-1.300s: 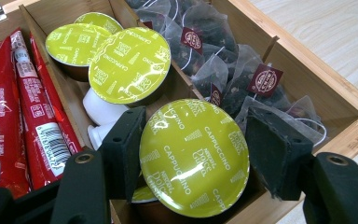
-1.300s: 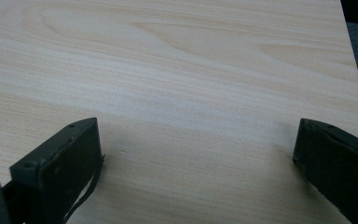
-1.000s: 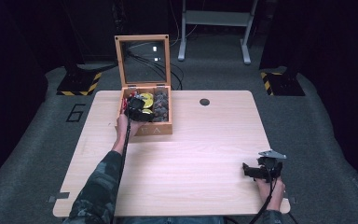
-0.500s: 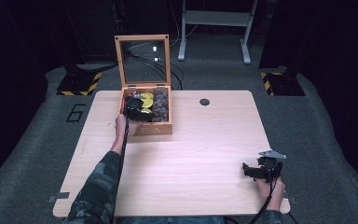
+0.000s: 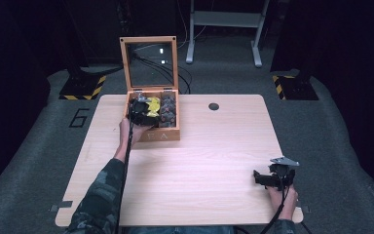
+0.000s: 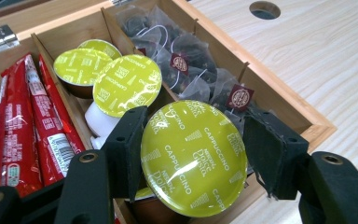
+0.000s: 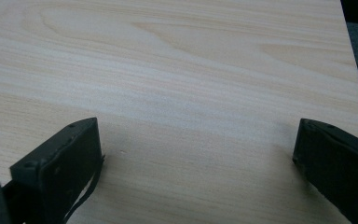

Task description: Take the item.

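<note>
A wooden box (image 5: pixel 160 135) with its glass lid (image 5: pixel 149 63) raised stands at the table's back left. My left gripper (image 5: pixel 139 109) hangs over the box's left side. In the left gripper view its jaws (image 6: pixel 196 127) are shut on a coffee capsule with a green "Cappuccino" lid (image 6: pixel 193 158), one pad on each side, just above the box's front wall. More green-lidded capsules (image 6: pixel 127 84) lie in the middle compartment behind it. My right gripper (image 5: pixel 259 178) rests low at the front right, open (image 7: pixel 196 135) with only bare tabletop (image 7: pixel 191 70) between its jaws.
Red sachets (image 6: pixel 23 121) fill the box's left compartment, and dark tea bags (image 6: pixel 182 56) the right one. A round cable hole (image 5: pixel 214 106) sits in the table right of the box. A white stand (image 5: pixel 224 19) and dark floor lie beyond the far edge.
</note>
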`<state>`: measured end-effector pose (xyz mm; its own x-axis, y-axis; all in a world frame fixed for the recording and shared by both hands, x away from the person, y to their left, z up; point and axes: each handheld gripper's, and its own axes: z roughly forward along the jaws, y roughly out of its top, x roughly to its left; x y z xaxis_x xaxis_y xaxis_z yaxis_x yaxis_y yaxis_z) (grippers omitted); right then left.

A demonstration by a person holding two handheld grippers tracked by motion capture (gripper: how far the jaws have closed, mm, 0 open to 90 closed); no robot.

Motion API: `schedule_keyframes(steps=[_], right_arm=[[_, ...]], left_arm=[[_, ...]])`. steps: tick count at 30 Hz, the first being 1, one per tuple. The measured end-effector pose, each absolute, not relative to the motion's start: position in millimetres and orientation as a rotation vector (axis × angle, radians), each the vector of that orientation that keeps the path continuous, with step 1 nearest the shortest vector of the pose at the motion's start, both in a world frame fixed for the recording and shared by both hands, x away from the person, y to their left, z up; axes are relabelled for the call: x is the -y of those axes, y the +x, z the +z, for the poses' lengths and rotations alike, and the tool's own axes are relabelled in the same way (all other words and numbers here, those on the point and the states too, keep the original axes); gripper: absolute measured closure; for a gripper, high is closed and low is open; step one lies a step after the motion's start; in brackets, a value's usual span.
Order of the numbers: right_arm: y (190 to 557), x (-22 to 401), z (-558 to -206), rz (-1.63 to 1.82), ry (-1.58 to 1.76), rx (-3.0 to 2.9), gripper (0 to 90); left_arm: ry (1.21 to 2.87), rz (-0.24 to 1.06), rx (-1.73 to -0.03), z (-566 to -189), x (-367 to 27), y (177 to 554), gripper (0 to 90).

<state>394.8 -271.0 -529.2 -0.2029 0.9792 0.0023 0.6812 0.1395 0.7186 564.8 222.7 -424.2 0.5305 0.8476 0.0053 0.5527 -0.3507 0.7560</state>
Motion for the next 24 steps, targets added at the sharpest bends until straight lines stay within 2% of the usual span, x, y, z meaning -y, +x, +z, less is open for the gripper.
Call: schedule_keyframes(steps=[24], right_arm=[[395, 271, -529, 0.826, 1.587, -1.949, 0.5]], left_arm=[[2.004, 0.562, -0.999, -392, -227, 524, 41.2]])
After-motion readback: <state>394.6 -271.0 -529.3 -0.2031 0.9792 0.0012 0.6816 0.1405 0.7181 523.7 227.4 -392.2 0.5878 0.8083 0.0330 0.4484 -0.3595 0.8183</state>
